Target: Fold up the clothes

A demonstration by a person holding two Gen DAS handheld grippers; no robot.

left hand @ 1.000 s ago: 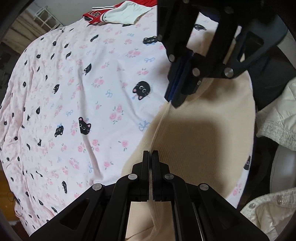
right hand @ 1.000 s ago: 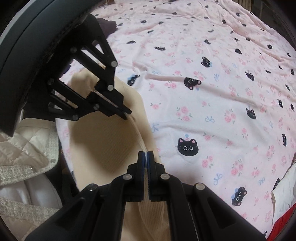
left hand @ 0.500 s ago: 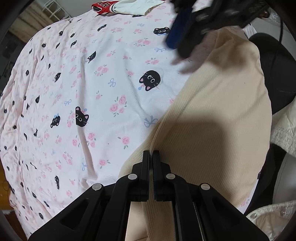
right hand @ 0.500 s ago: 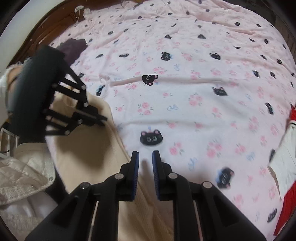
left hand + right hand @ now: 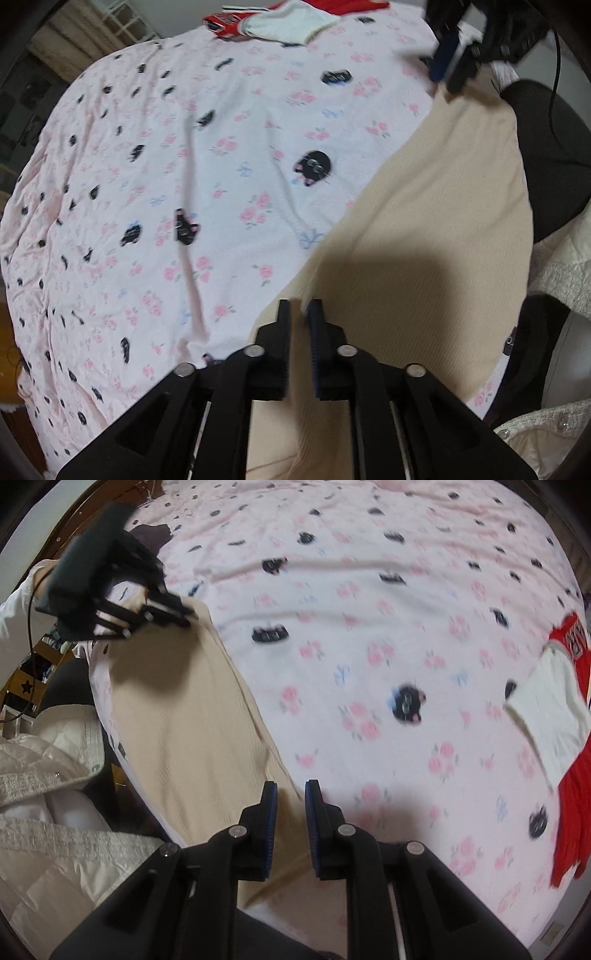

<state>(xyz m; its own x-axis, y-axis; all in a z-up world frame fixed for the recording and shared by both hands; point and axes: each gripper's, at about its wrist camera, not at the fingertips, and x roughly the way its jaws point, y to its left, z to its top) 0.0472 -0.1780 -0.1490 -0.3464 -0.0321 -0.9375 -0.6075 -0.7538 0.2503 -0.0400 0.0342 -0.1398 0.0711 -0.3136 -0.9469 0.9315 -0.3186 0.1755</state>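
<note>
A beige ribbed garment (image 5: 424,236) lies flat as a long strip along the edge of the bed (image 5: 177,155), which has a pink sheet printed with cats and roses. My left gripper (image 5: 300,308) stands open just over the garment's near end, nothing clamped between its fingers. At the strip's far end is my right gripper (image 5: 448,70), blurred, hovering above the cloth. In the right wrist view the right gripper (image 5: 291,788) is open above the garment (image 5: 192,716), and the left gripper (image 5: 173,609) sits at the opposite end.
A red and white jersey (image 5: 565,716) lies at one end of the bed. A white quilted jacket (image 5: 40,768) and a black chair (image 5: 554,155) stand beside the bed edge. A dark cloth (image 5: 151,535) lies near the wooden headboard.
Both grippers held the beige garment's folded edge a second ago. The right opened and drew away along the strip first; the left has now opened too, leaving the garment flat.
</note>
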